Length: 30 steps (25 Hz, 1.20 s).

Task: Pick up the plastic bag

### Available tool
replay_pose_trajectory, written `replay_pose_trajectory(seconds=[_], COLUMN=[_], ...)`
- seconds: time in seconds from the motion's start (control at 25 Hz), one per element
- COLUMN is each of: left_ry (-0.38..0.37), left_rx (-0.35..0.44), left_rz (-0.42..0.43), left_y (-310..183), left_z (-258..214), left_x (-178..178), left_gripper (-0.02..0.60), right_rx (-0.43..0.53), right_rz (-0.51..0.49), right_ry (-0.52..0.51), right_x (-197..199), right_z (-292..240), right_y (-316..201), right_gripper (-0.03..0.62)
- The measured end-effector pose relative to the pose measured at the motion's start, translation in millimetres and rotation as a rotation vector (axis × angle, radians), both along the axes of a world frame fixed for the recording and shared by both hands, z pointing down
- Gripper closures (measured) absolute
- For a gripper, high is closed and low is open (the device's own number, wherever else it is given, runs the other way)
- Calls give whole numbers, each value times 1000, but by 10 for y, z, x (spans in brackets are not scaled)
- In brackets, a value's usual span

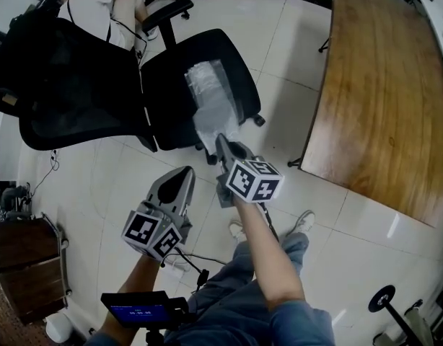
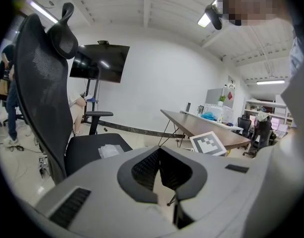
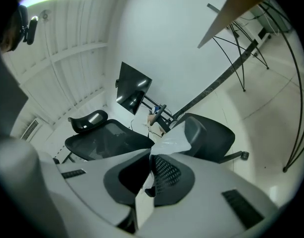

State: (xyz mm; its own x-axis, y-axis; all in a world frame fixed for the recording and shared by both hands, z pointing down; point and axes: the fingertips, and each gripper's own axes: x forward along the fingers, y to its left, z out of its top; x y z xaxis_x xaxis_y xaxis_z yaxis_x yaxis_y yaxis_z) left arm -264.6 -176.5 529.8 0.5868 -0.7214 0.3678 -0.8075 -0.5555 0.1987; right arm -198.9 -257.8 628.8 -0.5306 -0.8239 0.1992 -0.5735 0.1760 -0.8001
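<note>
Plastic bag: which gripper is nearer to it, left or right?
Right. The right gripper holds the plastic bag by its near end; the left gripper is apart from it, closer to the person.

Head cam sat on the person's head and looked steeply down. Left gripper and right gripper were close below it, the office chair just beyond, the wooden table at frame right. Left gripper cam rode its gripper and faced along the jaws, near level, with the chair side-on up close and the table farther back. Right gripper cam rode its gripper likewise, but tilted, so the table edge ran slanted and the chair was near. All three views shared chair and table. Both gripper cams shared the wall screen, which was farther off in the right one.
</note>
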Motion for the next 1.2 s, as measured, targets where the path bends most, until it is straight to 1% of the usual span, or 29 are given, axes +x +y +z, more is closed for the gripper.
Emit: replay_pose_trajectory(seconds=[0.2, 0.32, 0.44, 0.6, 0.76, 1.04, 1.2], left_ry=[38, 47, 58, 97, 140, 202, 229], left_rx=[28, 50, 69, 83, 103, 154, 173], left_rz=[3, 12, 22, 23, 35, 63, 74], left_y=[-5, 15, 48, 47, 40, -21, -38], left_z=[-168, -296, -405, -519, -670, -1047, -1214], left_x=[83, 116, 147, 201, 320, 594, 695], left_gripper=[568, 566, 566, 568, 568, 567, 566], right_rx=[29, 32, 48, 82, 122, 214, 247], right_rz=[-39, -71, -114, -157, -172, -189, -210], right_ry=[42, 66, 117, 181, 207, 320, 372], right_x=[44, 27, -9, 9, 98, 322, 386], right_z=[-265, -406, -544, -763, -1066, -1615, -1815], right_y=[14, 58, 103, 110, 152, 190, 214], right_gripper=[587, 587, 587, 588, 588, 588, 588])
